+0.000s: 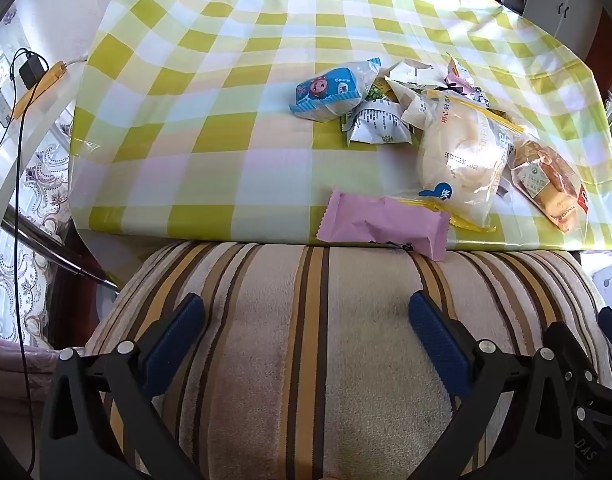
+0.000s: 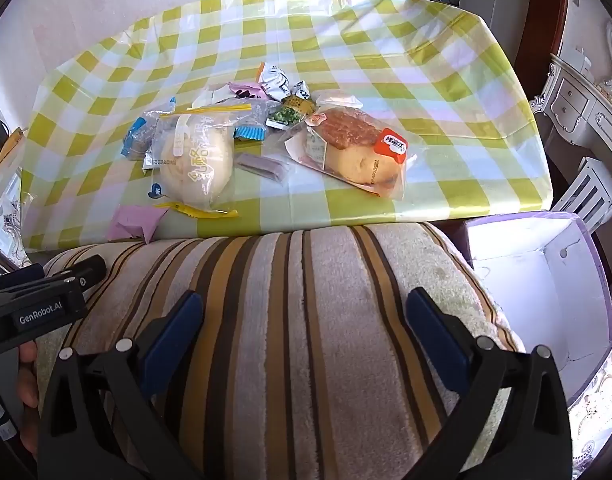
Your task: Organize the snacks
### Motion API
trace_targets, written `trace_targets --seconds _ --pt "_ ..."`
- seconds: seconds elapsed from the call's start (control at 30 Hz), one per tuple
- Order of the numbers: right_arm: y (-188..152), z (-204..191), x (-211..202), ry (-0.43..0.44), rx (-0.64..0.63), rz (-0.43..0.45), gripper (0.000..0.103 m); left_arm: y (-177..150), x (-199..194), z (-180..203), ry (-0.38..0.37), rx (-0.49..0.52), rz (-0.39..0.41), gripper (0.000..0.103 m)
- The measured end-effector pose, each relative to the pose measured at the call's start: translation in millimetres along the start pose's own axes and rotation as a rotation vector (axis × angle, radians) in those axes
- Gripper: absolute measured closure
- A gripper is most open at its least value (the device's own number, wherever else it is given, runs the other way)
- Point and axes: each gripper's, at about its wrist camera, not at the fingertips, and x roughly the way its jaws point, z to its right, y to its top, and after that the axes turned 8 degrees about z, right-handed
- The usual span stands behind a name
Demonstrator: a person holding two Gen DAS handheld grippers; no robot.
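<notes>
Above a striped cushion [image 1: 306,340], both hand-held tools hang with nothing between their blue pads: the left gripper [image 1: 306,320] is spread wide and grasps nothing, and the right gripper [image 2: 304,316] is likewise released and empty, both tilted down toward the cushion's top. In the right wrist view the left tool's black body shows at the left edge, a hand [image 2: 28,384] wrapped round it. Beyond the cushion lies a table under a yellow-and-white checked cloth [image 1: 226,60], and on it the snacks sit in a loose heap toward its near right part. A pink packet [image 1: 381,226] lies at the near edge, overhanging it slightly. Just behind it is a large clear bag with a pale round bun [image 1: 457,160]; to the right, apart from it, a bagged brown-topped bread [image 2: 353,148] with a red label. A blue packet [image 1: 329,94] and several small sachets [image 1: 375,124] crowd behind the bun. An open white box [image 2: 545,280] sits below the table's right corner, beside the cushion.
</notes>
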Motion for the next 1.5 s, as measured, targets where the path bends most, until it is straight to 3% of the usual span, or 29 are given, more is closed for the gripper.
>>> trace_targets --seconds 1.5 --pt "1.3 -2.2 2.6 -0.015 -0.010 -0.011 0.001 -0.8 -3.7 -2.1 -0.010 -0.018 0.037 0.004"
